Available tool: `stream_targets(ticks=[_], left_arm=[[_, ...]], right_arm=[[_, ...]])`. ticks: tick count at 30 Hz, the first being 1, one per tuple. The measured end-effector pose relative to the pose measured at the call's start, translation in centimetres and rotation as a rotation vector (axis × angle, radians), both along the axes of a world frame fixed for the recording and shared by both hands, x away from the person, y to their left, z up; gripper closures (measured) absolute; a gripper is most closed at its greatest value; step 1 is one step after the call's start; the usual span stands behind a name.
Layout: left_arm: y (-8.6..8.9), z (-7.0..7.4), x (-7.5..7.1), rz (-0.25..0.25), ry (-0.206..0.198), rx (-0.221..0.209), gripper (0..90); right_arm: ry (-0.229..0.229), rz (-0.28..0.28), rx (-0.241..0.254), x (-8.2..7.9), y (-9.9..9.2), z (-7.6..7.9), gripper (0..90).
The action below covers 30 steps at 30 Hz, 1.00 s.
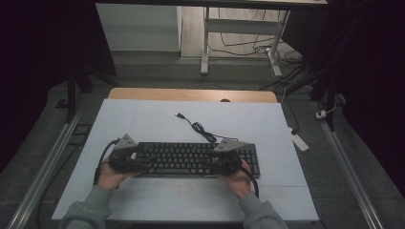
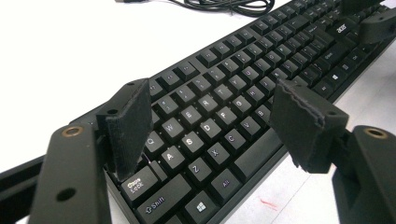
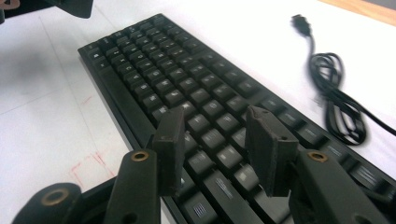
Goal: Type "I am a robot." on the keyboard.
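Where white table [image 1: 157, 125] spreads, keyboard [image 1: 191, 159].

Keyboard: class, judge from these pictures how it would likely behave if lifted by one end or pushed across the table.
The keyboard looks long, flat and rigid, so it would probably lift stiffly without sagging. Lying flat, it should slide rather than roll or tip. Its coiled cable looks floppy and would likely trail behind.

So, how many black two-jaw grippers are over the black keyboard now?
2. The left black two-jaw gripper is over the left end of the black keyboard; the right black two-jaw gripper is over its right part. Both have open jaws.
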State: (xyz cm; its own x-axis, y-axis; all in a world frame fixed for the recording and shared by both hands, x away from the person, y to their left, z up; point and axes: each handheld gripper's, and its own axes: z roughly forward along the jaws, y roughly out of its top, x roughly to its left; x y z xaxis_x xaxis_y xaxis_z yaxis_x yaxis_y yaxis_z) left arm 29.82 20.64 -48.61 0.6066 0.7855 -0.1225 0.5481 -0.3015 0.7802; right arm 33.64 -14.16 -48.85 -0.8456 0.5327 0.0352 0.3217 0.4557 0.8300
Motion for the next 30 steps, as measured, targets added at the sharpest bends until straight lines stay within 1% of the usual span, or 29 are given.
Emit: stream_targets(ticks=[4, 6, 8, 9, 10, 11, 15, 18, 20, 21, 23, 28, 29, 30], left_arm=[[-0.1, -0.2, 0.1, 0.004, 0.012, 0.007, 29.8], [-0.2, -0.1, 0.0, -0.003, 0.010, 0.005, 29.9], [-0.4, 0.0, 0.0, -0.010, 0.007, 0.003, 30.5], [-0.5, 0.0, -0.1, -0.014, 0.007, 0.001, 31.1], [-0.5, 0.0, -0.1, -0.023, 0.005, 0.000, 32.9], [-0.6, 0.0, -0.1, -0.029, 0.004, -0.003, 34.8], [-0.7, -0.1, 0.0, -0.031, 0.003, -0.003, 38.0], [-0.9, -0.1, 0.1, -0.016, 0.008, -0.006, 39.6], [-1.2, -0.1, 0.1, -0.018, 0.003, -0.004, 42.5], [-1.3, -0.1, 0.0, -0.020, 0.003, -0.004, 44.9], [-1.7, -0.1, 0.0, -0.030, 0.001, 0.011, 53.2], [-2.6, -0.4, -0.1, -0.080, 0.011, 0.038, 81.5], [-2.9, -0.5, -0.1, -0.090, 0.020, 0.039, 86.4], [-3.2, -0.7, 0.0, -0.102, 0.028, 0.047, 88.9]], right_arm=[[-0.010, -0.021, 0.010, -0.2, -1.7, 0.2, 56.8], [-0.017, -0.034, 0.016, -0.3, -2.3, 0.3, 56.4], [-0.023, -0.044, 0.008, -0.4, -2.9, 0.4, 56.1], [-0.025, -0.044, 0.008, -0.5, -3.1, 0.5, 56.1], [-0.029, -0.050, 0.018, -0.6, -3.3, 0.5, 56.1], [-0.030, -0.053, 0.010, -0.7, -3.5, 0.5, 56.1], [-0.025, -0.062, 0.012, -0.7, -4.0, 0.5, 55.9], [-0.023, -0.058, 0.004, -0.6, -4.0, 0.3, 55.7], [-0.022, -0.054, 0.007, -0.5, -3.8, 0.3, 55.7], [-0.023, -0.055, 0.000, -0.5, -3.8, 0.3, 55.7], [-0.024, -0.056, 0.000, -0.5, -3.8, 0.3, 55.7], [-0.018, -0.056, 0.000, -0.4, -3.8, 0.2, 55.7], [-0.018, -0.060, -0.002, -0.4, -3.8, 0.2, 55.7], [-0.019, -0.062, -0.006, -0.3, -3.8, 0.1, 55.7]])
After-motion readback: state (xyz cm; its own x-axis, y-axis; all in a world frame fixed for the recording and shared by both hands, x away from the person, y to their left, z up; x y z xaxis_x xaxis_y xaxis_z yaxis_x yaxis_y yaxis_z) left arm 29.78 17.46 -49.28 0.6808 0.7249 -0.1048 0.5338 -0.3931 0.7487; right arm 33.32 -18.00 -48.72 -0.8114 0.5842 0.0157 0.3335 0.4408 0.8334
